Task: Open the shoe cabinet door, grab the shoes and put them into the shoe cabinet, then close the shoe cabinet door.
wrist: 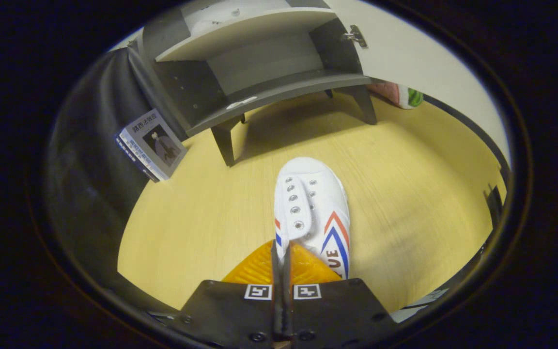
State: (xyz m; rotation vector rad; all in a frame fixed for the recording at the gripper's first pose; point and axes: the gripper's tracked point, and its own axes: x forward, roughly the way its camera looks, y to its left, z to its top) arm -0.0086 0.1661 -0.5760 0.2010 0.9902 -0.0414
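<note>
Gripper view, looking forward along the jaws over a pale yellow wood-grain surface (201, 228). Low in the centre of the frame, gripper (283, 259) clenched, jaws pressed together on the rear collar of a white canvas lace-up shoe with red and blue chevron stripes (314, 208). Shoe pointing toe-first away from the jaws, toward the upper centre. Cannot tell whether lifted or resting on the surface.

Upper centre: grey wooden shoe cabinet on short legs (259, 92), standing well beyond the shoe. Cream-white cabinet door (405, 53) swung open at upper right, metal hinge visible. Lower shelf bare. Left of the cabinet, a small grey-and-white book (153, 143) leaning against the dark wall.

Step in hand, by judgement: door opened, shoe grasped, carry to cabinet under way. Next move likely calls for carrying forward and up, clearing the shelf lip, toe entering first, then release.
</note>
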